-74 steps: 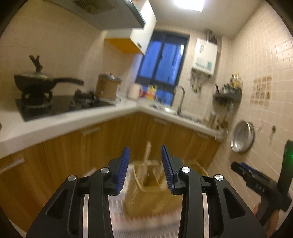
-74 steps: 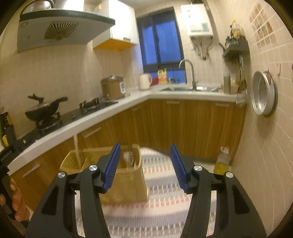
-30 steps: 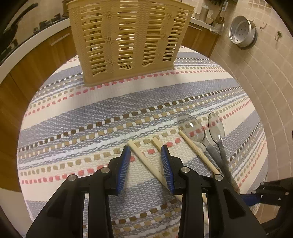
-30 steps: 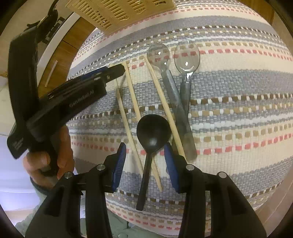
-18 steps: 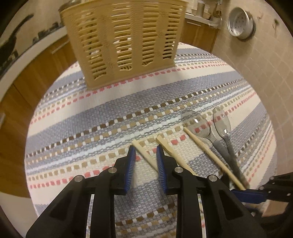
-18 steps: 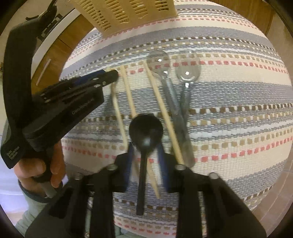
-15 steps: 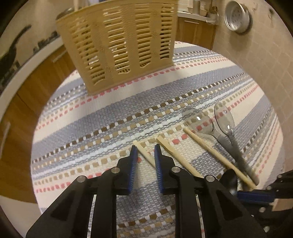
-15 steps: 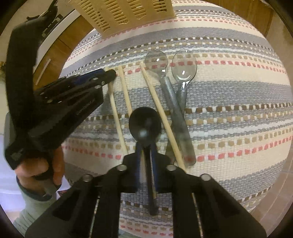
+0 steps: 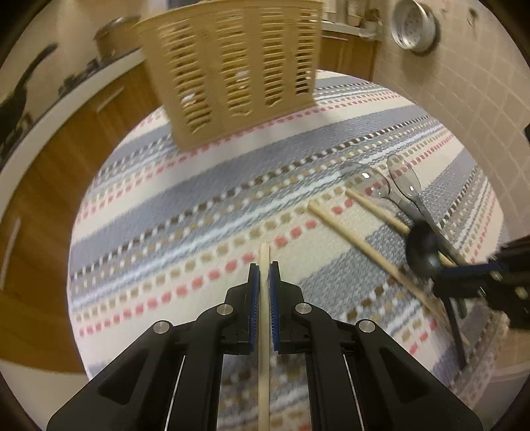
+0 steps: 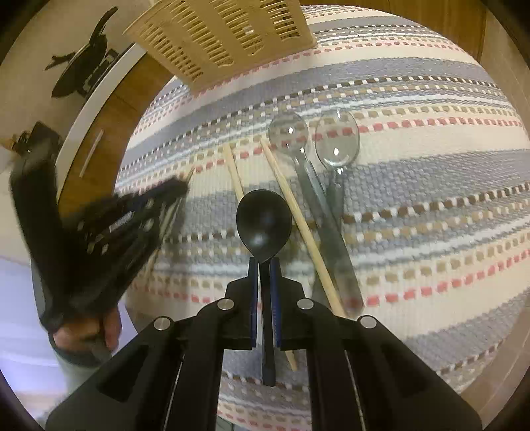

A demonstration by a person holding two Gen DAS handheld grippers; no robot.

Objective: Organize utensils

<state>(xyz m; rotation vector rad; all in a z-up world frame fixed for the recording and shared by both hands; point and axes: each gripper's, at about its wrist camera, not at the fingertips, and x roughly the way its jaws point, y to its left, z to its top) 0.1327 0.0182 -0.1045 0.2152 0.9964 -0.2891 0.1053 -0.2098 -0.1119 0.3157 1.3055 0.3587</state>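
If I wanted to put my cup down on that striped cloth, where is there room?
The widest bare stretch of the striped cloth lies right of the two clear spoons, toward the tiled wall. Another runs between the basket and the chopsticks. Around the chopsticks and spoons it is crowded.

Bare cloth (image 9: pixel 185 212) before basket (image 9: pixel 232 66).

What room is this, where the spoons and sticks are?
It looks like a home kitchen. A black pan sits on a stove on the counter above wooden cupboards, and a metal pot hangs on the tiled wall.
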